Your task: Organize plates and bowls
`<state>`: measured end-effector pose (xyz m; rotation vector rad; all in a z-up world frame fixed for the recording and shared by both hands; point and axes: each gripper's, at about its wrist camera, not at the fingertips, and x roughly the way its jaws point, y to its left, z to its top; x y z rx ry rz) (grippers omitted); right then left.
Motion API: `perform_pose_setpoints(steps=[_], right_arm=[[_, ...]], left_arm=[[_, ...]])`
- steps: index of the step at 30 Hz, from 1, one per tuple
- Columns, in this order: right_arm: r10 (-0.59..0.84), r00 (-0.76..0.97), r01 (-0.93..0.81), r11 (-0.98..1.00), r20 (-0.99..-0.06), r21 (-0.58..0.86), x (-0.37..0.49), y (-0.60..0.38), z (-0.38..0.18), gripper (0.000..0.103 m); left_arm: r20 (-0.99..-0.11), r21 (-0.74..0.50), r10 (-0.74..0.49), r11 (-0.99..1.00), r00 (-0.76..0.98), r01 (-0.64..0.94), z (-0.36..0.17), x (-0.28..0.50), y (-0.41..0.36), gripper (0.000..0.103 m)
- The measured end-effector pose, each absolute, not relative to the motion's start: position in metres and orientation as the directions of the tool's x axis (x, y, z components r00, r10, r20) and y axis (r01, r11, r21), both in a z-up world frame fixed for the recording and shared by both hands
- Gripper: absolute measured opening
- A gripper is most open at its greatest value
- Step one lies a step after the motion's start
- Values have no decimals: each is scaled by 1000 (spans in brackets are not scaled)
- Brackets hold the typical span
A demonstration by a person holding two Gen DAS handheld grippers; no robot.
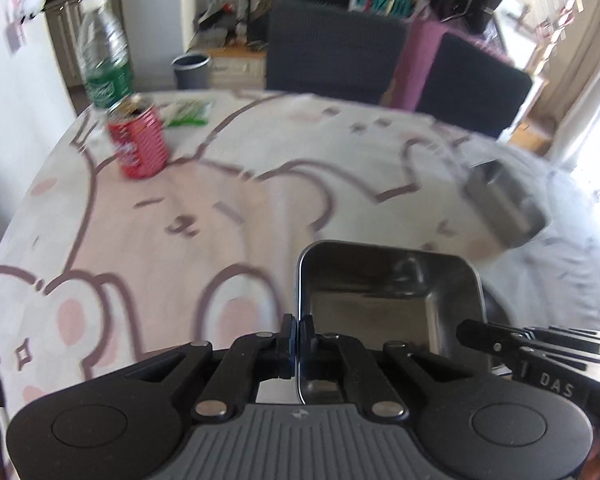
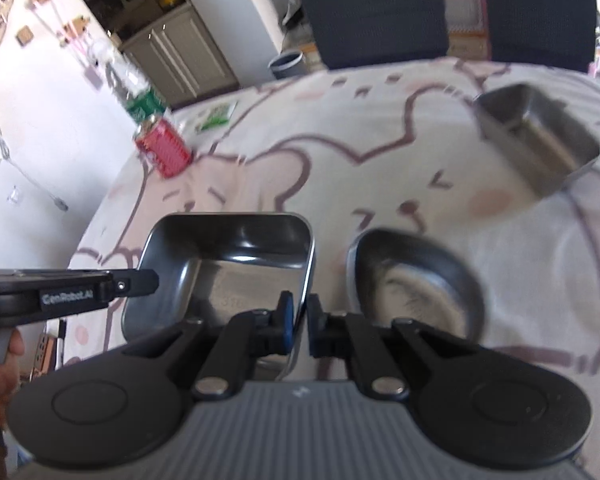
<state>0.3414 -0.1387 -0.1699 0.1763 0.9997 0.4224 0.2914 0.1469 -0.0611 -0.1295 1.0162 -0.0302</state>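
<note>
Over the patterned tablecloth (image 2: pixel 380 152), both tools pinch one square steel tray (image 2: pixel 236 256).

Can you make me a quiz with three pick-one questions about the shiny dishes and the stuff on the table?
1. Where is the red can?
A. beside the water bottle
B. inside a dish
C. on a chair

2. How many metal dishes show in the right wrist view?
A. one
B. three
C. five

3. How is the square tray held?
A. by nobody
B. by one tool
C. by both tools, one on each side rim

Answers:
1 A: the can stands on the tablecloth just in front of the bottle.
2 B: the square tray, the round bowl and the far tray.
3 C: the left tool and right tool each pinch a rim.
</note>
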Motion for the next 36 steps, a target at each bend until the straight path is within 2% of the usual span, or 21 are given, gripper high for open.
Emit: perform_pose_setpoints(steps=[9, 19, 31, 36], right_arm=[[360, 579, -162, 930, -731, 330, 328, -233, -138, 5], [244, 659, -63, 961, -711, 271, 298, -329, -124, 5], [116, 642, 78, 973, -758, 215, 271, -419, -142, 5], [84, 603, 89, 981, -793, 172, 262, -436, -156, 5]], left_arm=[[-804, -198, -189, 979, 564, 46, -38, 290, 60, 2], [-798, -261, -298, 954, 524, 146, -45, 284, -39, 3], [-829, -342, -403, 914, 387, 220, -78, 267, -133, 5], [-855, -328, -386, 920, 346, 216, -100, 266, -158, 5]])
